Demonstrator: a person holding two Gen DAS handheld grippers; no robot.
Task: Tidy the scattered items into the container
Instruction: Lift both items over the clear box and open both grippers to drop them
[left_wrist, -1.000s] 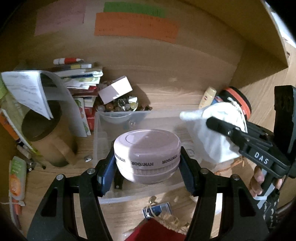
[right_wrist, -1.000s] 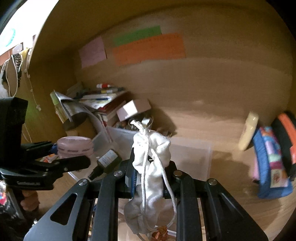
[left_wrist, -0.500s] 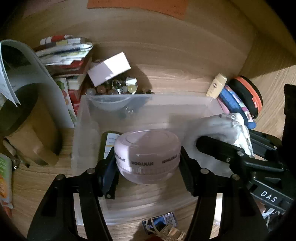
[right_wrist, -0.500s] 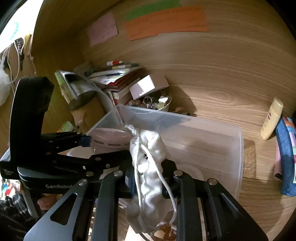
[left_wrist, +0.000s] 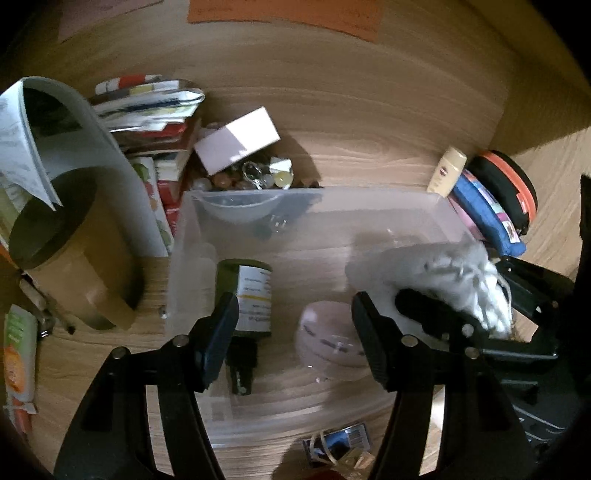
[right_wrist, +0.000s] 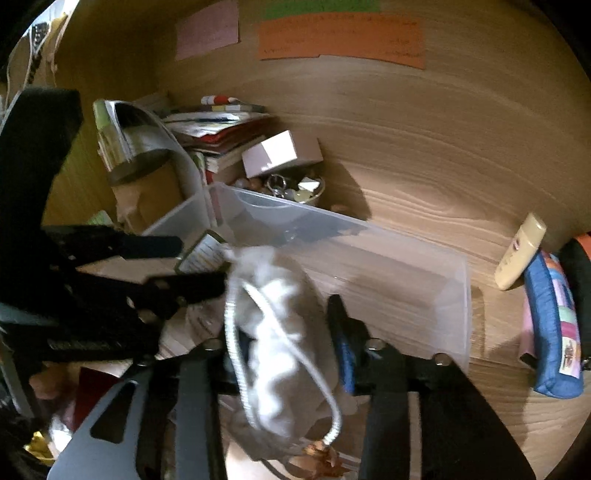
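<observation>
A clear plastic bin stands on the wooden desk. Inside lie a dark bottle with a white label and a round pink case. My left gripper is open above the bin, with the pink case below and between its fingers. My right gripper is open over the bin's near side; the white drawstring pouch sits loose between its spread fingers, blurred. The pouch also shows in the left wrist view, at the bin's right end.
A bowl of trinkets, a white box and stacked books lie behind the bin. A brown cup stands left. A cream tube, blue pouch and orange-rimmed case lie right. A small blue packet lies in front.
My left gripper opened and the pink case dropped into the bin. My right gripper spread its fingers, and the white pouch slipped loose and moved down over the bin.
</observation>
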